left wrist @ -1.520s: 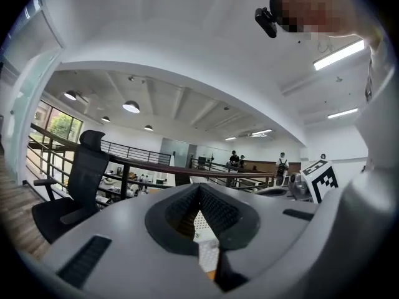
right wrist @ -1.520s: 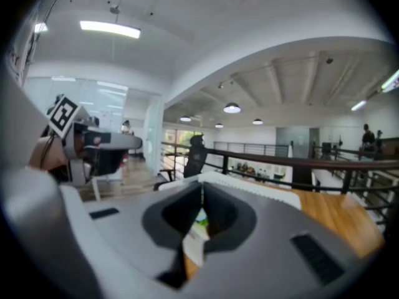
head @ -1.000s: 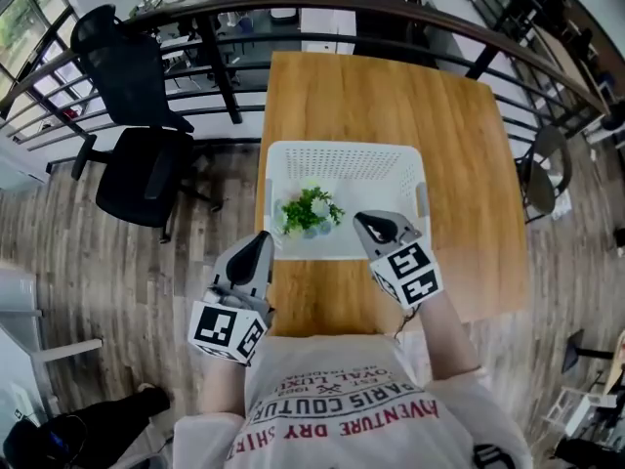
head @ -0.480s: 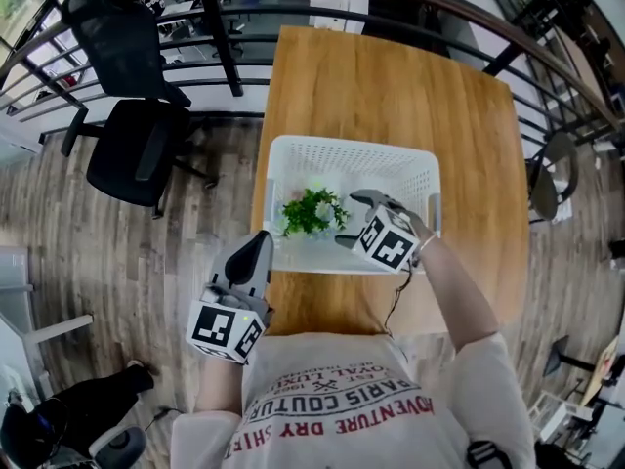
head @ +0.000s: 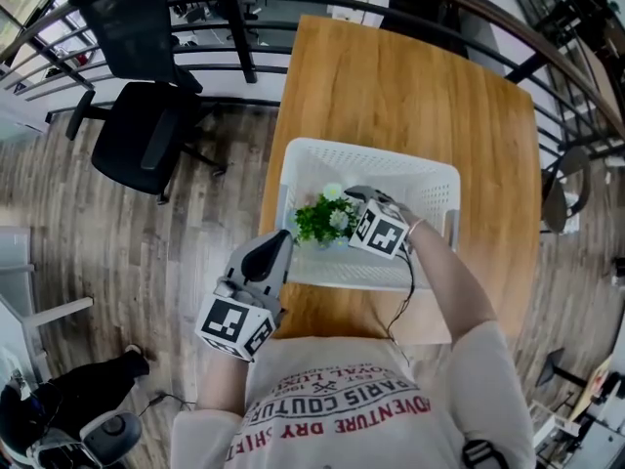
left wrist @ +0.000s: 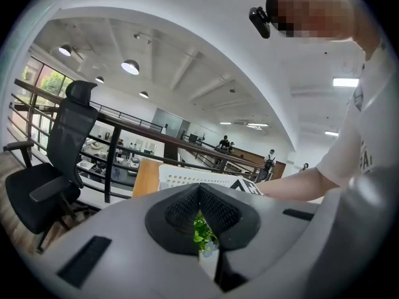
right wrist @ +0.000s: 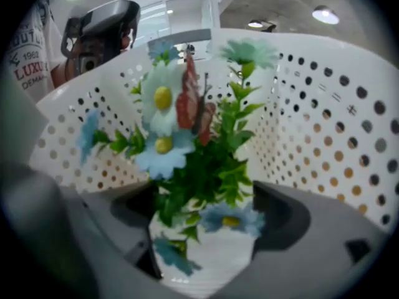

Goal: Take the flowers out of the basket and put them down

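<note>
A small bunch of blue and white artificial flowers (head: 325,218) with green leaves stands in a white pot inside the white perforated basket (head: 430,189) on the table. My right gripper (head: 354,221) reaches down into the basket beside them. In the right gripper view its jaws have just been opening and stand wide, one on each side of the pot (right wrist: 202,254), with the flowers (right wrist: 187,136) and a red butterfly rising between them. My left gripper (head: 276,252) hovers outside the basket's front left corner, its tips (left wrist: 199,192) together. A sliver of green leaves (left wrist: 202,232) shows below them.
The basket sits near the front of a wooden table (head: 410,86). A black office chair (head: 146,135) stands on the wood floor to the left. A dark curved railing (head: 244,27) runs behind the table. Basket walls (right wrist: 324,117) surround the right gripper closely.
My right gripper has dropped from the basket's front rim down into the basket next to the flowers, and its jaws have opened. The left gripper sank a little toward the basket's corner.
</note>
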Demonstrator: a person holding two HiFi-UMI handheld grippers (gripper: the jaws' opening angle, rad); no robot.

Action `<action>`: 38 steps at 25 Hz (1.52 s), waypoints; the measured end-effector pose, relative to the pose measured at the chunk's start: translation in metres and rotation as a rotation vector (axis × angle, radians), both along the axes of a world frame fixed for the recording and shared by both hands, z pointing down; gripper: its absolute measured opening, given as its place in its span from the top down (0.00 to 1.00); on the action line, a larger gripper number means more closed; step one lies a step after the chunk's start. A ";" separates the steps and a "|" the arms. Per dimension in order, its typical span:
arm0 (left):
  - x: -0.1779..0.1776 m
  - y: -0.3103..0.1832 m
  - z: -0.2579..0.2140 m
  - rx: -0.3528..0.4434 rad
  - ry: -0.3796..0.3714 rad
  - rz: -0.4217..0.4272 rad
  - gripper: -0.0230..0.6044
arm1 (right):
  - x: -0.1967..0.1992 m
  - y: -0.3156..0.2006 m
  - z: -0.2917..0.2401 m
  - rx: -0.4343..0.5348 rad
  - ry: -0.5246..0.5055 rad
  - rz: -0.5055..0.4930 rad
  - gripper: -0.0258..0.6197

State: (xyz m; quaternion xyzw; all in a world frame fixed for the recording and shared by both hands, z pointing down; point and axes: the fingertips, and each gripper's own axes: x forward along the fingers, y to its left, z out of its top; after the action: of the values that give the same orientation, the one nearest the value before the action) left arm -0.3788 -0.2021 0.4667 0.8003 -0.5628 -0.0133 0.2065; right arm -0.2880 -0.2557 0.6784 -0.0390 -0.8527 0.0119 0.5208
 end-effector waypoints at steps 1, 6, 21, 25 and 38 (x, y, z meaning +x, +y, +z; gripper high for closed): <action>0.001 -0.001 0.003 -0.008 0.012 0.009 0.92 | -0.003 -0.001 0.005 0.017 -0.001 -0.016 0.26; -0.004 -0.006 0.009 -0.033 0.092 0.006 0.92 | -0.014 -0.002 0.017 0.052 0.006 -0.068 0.26; 0.004 -0.010 0.016 -0.053 -0.043 0.033 0.92 | -0.027 -0.001 0.035 0.062 -0.028 -0.083 0.26; 0.003 -0.010 0.017 -0.054 -0.034 0.031 0.92 | -0.027 -0.002 0.035 0.073 -0.021 -0.076 0.26; -0.015 -0.007 0.004 -0.016 -0.017 -0.027 0.92 | -0.011 -0.009 -0.003 0.088 -0.018 0.028 0.25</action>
State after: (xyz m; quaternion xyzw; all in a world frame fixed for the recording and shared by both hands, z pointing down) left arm -0.3938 -0.2091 0.4710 0.7911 -0.5752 -0.0050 0.2080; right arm -0.2992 -0.2651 0.6751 -0.0040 -0.8575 -0.0187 0.5141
